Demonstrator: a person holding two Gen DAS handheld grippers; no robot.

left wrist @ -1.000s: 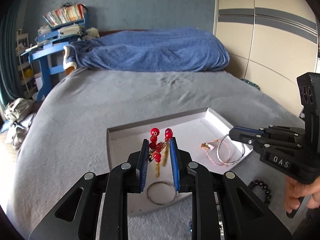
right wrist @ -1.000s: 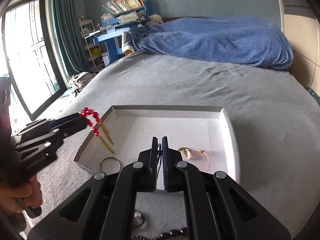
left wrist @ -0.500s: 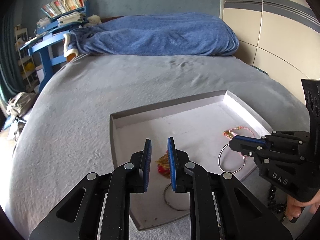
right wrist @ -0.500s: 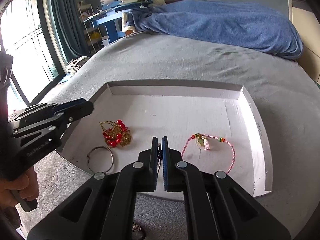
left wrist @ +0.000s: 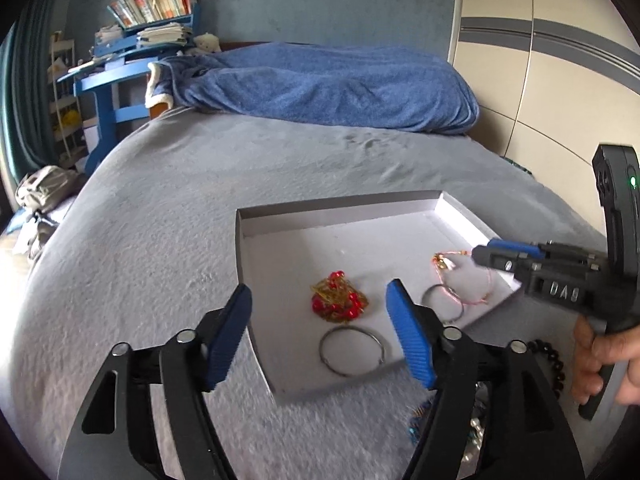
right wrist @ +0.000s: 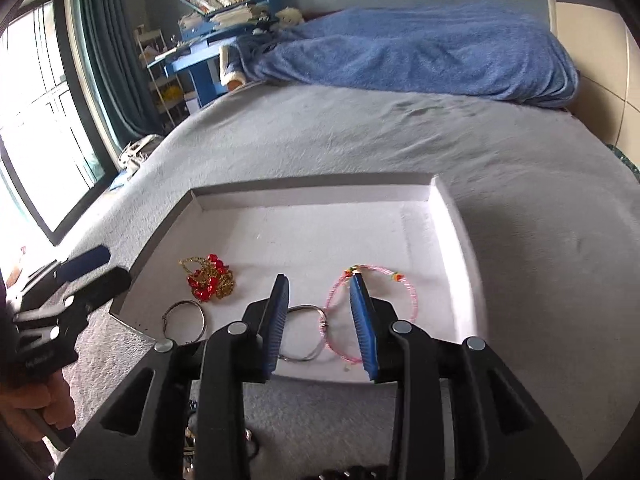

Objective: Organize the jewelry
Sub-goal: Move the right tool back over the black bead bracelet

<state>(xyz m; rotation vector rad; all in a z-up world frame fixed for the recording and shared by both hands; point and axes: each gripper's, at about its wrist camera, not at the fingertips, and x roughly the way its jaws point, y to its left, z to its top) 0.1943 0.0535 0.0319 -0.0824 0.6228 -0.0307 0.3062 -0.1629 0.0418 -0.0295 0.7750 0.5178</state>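
Four pieces are lying in the tray [right wrist: 456, 216] on the bed [right wrist: 400, 136], the red bead necklace [left wrist: 338, 298] among them, while the left gripper [left wrist: 320, 332] and right gripper [right wrist: 320, 316] are opening empty and darker beads [left wrist: 554, 360] are waiting outside.

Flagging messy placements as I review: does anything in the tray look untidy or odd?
Yes. The red-and-gold beaded piece lies bunched in a heap on the tray, not laid out. The pink bracelet overlaps one metal ring. More jewelry sits outside the tray on the bed, including dark beads.

A white tray [right wrist: 448, 216] sits on the grey bed [right wrist: 360, 136]. In it lie red-and-gold beads [right wrist: 208, 276], a pink bracelet [right wrist: 400, 280] and silver rings [left wrist: 352, 350]. The blanket [left wrist: 328, 84] is blue.
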